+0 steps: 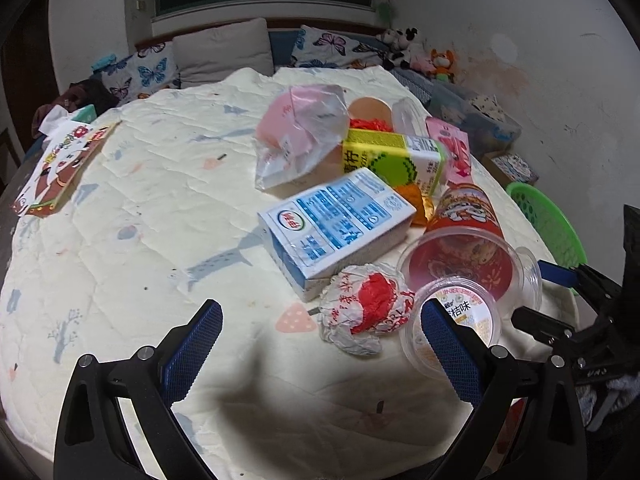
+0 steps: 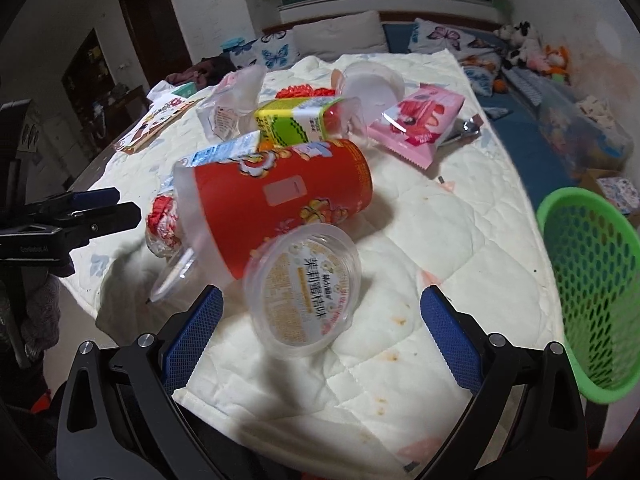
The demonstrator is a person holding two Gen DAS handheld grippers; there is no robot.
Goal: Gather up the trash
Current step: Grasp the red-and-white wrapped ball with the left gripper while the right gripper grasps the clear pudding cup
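Both tools wide open, holding nothing: left tool [image 1: 322, 346] near crumpled wrapper [image 1: 366, 310], right tool [image 2: 322, 330] around clear cup [image 2: 306, 290]. Trash piled on quilted table [image 2: 440, 240]; green basket [image 2: 592, 300] at right edge.

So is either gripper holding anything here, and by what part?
Nothing is held. The left gripper and right gripper are both open above the table; the jelly cup lies free between the right fingers.
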